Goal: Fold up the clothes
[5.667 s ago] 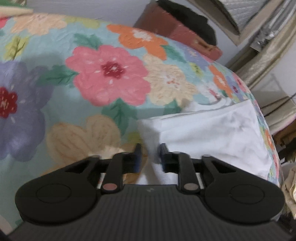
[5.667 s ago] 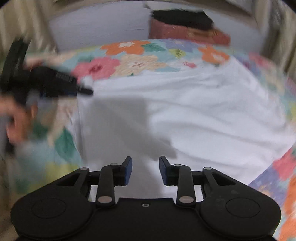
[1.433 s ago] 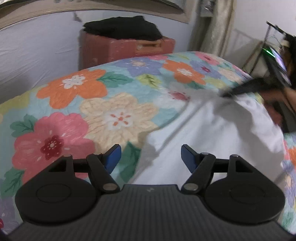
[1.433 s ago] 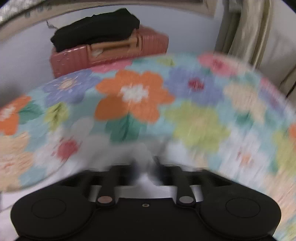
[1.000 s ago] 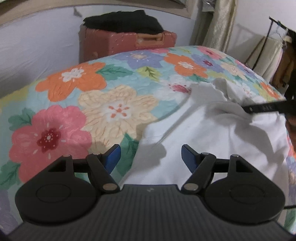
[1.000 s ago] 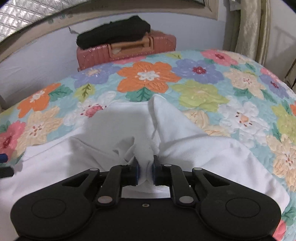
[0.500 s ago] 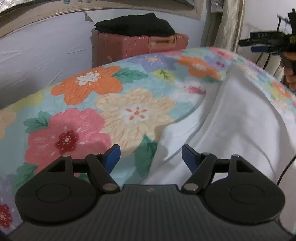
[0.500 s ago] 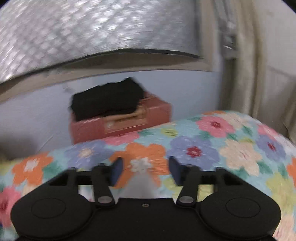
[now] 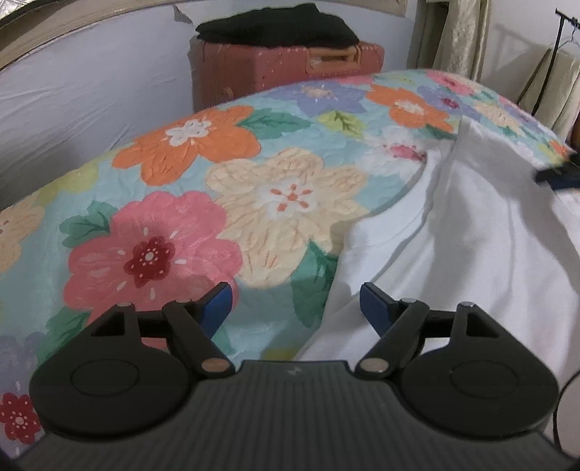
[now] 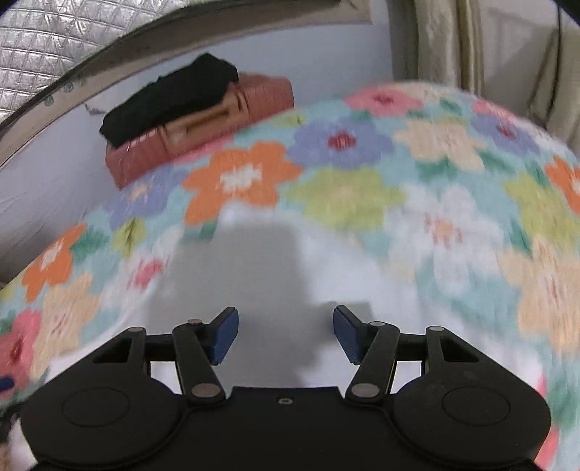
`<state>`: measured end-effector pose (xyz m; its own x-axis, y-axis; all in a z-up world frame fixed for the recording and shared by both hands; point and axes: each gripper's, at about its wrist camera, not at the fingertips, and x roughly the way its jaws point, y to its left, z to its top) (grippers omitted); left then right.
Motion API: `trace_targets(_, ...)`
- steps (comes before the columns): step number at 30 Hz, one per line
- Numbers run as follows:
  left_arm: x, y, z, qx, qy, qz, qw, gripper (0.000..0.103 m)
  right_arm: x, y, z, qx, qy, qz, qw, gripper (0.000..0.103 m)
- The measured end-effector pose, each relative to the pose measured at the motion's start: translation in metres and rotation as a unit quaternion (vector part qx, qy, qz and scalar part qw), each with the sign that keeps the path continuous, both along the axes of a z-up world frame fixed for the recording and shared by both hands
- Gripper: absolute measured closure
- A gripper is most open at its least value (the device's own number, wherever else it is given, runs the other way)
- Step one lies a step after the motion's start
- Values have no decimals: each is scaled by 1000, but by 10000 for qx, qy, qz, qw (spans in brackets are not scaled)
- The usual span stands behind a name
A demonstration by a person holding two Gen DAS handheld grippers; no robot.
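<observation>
Left gripper (image 9: 295, 302): jaws stand wide, having just been opening a little further; nothing is between the pads. They hang over the near left edge of the white garment (image 9: 464, 246), where cloth meets the floral bedspread (image 9: 174, 232).

Right gripper (image 10: 285, 333): jaws wide apart, having just been opening, with nothing gripped. It is above the garment, whose surface under it lies in the gripper's shadow. This view is blurred.

White garment: spread on the bedspread on the right of the left wrist view. It is rumpled, with one long ridge running away from the camera and a rounded edge lying on the flower print. The cloth is plain white.

Beyond the bed, a reddish-pink suitcase (image 9: 286, 69) stands against the pale wall. Its lid is shut; a folded black cloth (image 9: 275, 27) rests on top. Beige curtains (image 9: 453, 36) hang farther right.
</observation>
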<state>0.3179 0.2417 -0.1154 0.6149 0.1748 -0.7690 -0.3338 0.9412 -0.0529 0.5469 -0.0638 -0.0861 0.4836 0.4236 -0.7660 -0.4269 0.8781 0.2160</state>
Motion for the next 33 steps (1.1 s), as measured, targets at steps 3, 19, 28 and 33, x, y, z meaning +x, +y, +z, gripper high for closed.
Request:
trace_targets(3, -2, -4, 0, 150, 283, -6, 9995, 26, -57, -15, 2, 152, 449, 292, 9985, 40)
trace_targets(19, -30, 13, -4, -349, 1000, 178, 9942, 2, -281, -88, 4, 569, 991, 107, 9934, 39)
trace_targets(28, -79, 12, 8, -1440, -218, 156, 9892, 95, -301, -81, -12, 908, 1084, 69, 9899, 39)
trace_targets(33, -118, 5, 39, -685, -727, 473, 9939, 98, -307, -89, -31, 1332, 1388, -219, 9811, 39)
